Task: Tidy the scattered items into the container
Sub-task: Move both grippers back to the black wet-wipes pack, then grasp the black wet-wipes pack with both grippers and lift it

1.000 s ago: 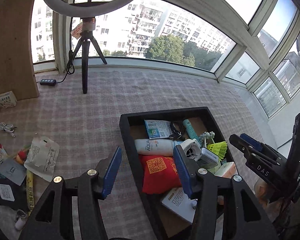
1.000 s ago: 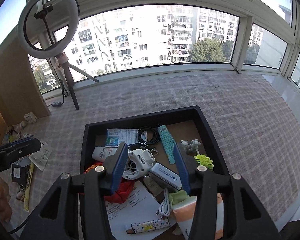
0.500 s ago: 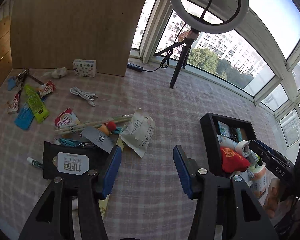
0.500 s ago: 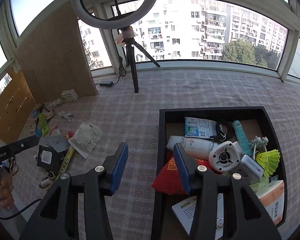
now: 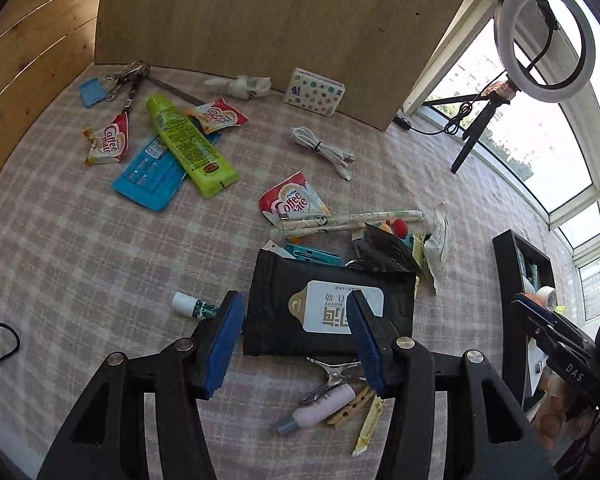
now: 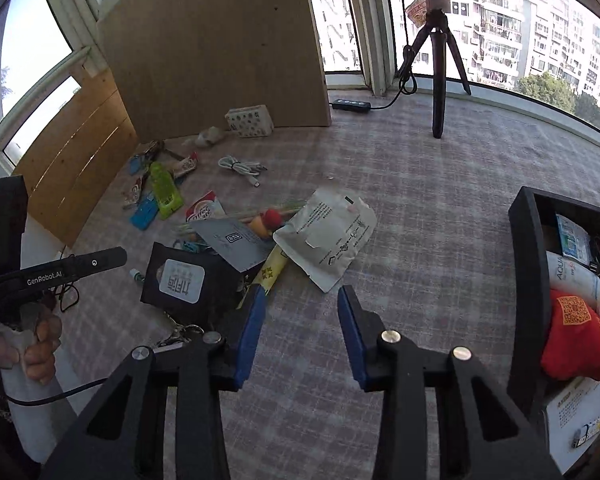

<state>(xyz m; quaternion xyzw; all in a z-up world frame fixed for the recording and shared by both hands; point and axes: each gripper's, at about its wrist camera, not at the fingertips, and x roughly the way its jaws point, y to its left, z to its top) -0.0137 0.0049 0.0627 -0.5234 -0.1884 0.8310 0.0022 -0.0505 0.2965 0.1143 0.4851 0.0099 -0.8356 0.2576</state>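
The left gripper (image 5: 296, 336) hangs over the black wet-wipes pack (image 5: 328, 312), which lies flat on the checked cloth of the table, in the middle of the scattered pile. Its blue pads stand wide, one near each short end of the pack, and they do not press on it yet. I think the step in hand is to pick this pack up.

To do it well, the gripper should come straight down so both pads go past the pack's edges. The pack looks soft, so squeeze slowly. A metal clip (image 5: 332, 376) peeks out from under its near edge, and other small things touch its far edge. Lift gently so they do not come along.

The right gripper (image 6: 300, 328) points down at bare cloth just in front of the white paper pouch (image 6: 328, 232). Its jaws are closing and nothing is between them.

The black box (image 6: 528, 280) waits on the right side of the table, already holding many things.
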